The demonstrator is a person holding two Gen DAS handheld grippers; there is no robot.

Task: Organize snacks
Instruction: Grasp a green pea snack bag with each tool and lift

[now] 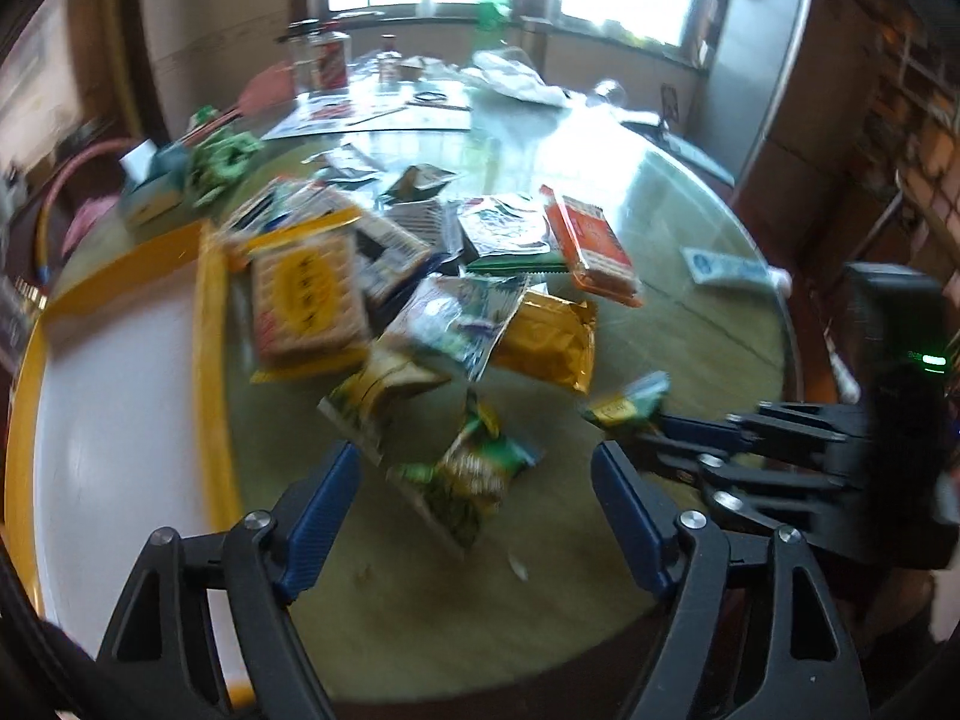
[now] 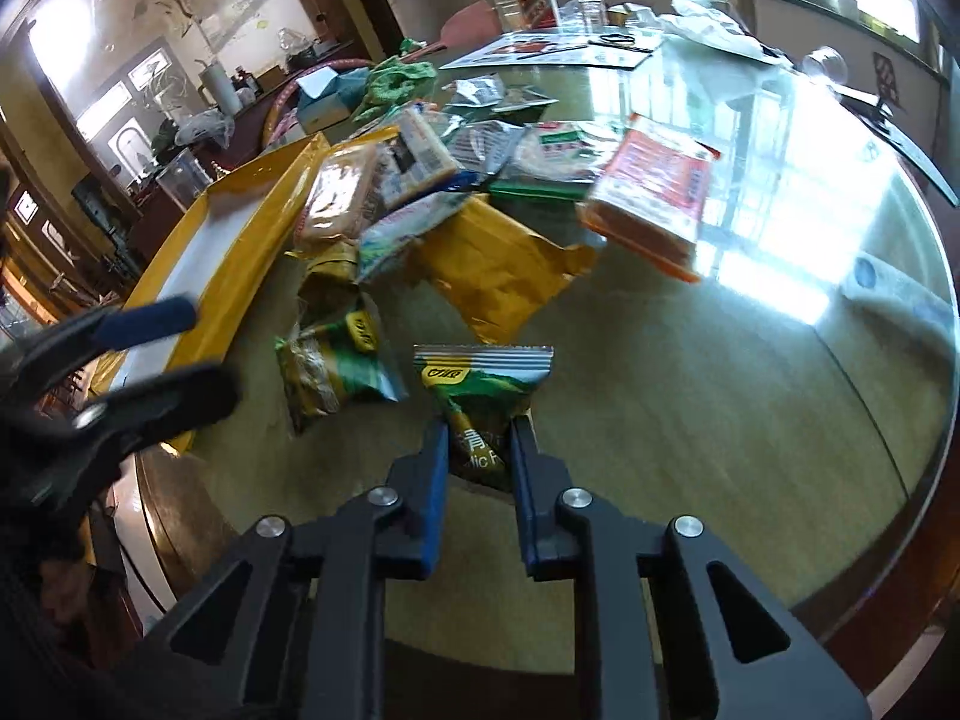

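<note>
So the round glass worktop [image 2: 750, 360] is the biggest thing here, with a yellow tray [image 1: 207, 324] with a white inside parked at its edge, empty as far as I can see, which I'd guess is where the snacks are meant to end up. Just beside the tray sits the snack pile [image 1: 420, 276]: cracker pack, orange pack, a gold bag, all overlapping, so nothing looks sorted yet. On the side of the pile away from the tray's far end, nearer the cameras, two small green packets lie loose. The right gripper [image 2: 479, 438] is clamped on one green packet [image 2: 480, 384], squeezing its lower end so the top sticks out past the pads, probably to carry it over to the tray. The left gripper [image 1: 477, 510] has its jaws wide apart, nothing between them, hanging over the other green packet [image 1: 468, 474], likely lining up a grab. That view is blurry, though.
</note>
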